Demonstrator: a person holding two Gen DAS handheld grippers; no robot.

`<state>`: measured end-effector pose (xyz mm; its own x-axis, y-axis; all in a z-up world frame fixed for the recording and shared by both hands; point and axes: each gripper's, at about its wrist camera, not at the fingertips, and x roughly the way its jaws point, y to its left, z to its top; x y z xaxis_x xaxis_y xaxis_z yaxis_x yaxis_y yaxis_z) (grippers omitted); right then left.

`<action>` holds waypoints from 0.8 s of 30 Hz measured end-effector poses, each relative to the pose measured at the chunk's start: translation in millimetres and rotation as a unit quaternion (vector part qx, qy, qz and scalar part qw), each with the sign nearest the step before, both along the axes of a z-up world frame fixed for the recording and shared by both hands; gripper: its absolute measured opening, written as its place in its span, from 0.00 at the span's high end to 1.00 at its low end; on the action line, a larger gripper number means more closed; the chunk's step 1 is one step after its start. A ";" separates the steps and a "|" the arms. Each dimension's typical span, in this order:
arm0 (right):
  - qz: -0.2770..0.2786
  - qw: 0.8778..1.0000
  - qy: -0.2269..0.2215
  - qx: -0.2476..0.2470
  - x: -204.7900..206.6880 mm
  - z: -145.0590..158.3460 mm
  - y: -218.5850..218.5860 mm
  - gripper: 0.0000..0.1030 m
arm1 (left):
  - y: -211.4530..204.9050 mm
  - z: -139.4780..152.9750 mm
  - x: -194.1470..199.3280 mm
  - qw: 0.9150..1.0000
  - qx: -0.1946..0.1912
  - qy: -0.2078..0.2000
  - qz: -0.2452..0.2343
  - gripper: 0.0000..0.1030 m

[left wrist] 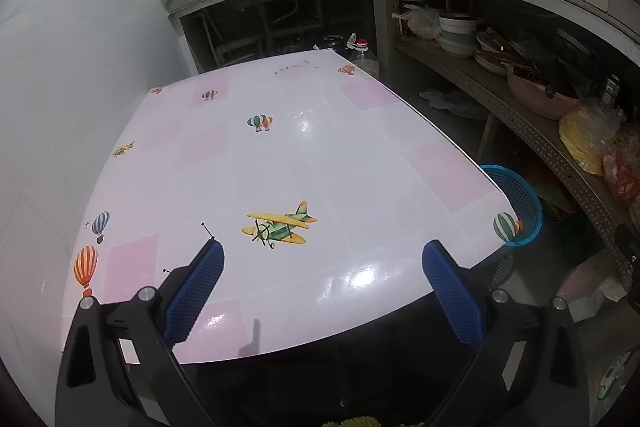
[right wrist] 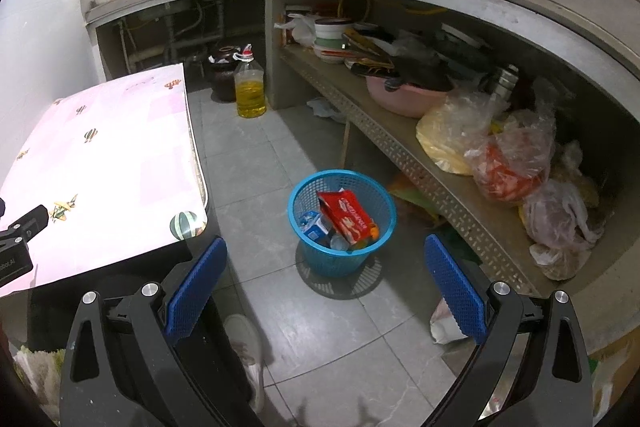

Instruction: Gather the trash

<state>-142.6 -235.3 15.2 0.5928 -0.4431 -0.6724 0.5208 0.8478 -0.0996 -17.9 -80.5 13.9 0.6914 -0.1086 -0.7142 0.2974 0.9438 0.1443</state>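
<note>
The table (left wrist: 360,155), with its glossy pink cloth of planes and balloons, fills the left wrist view and carries nothing loose that I can see. The left gripper (left wrist: 322,259) hovers over its near edge, jaws spread wide with nothing between them.

On the tiled floor (right wrist: 248,155) just beside the table's corner stands the blue basket (right wrist: 304,259), upright, a mesh bin narrowing toward its base. The right gripper (right wrist: 324,259) looks down at it from above, jaws likewise spread and empty.

The trash is already in the basket. A red packet (right wrist: 347,215) leans tilted against the far wall, its top corner poking near the rim. Beside it on the left sits a small blue-and-white carton (right wrist: 314,227), and lower down there are clear and orange scraps too tangled to name.

Judging from this, the table part of the job looks done or nearly so.

As for handling, the basket is probably thin, light plastic that flexes when squeezed; its rim is the stiffest place to pinch, one jaw inside and one outside. The packet is likely slick foil, limp and almost weightless, best taken by its raised free edge, since a flat face would slip. The carton should be light and crushable, so a gentle pinch across its narrow sides would suit.
</note>
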 end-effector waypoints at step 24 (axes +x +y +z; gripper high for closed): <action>0.007 1.000 0.002 -0.001 2.9 0.9 -1.8 0.08 | -4.5 1.5 -0.2 1.000 -0.024 0.014 -0.013 0.05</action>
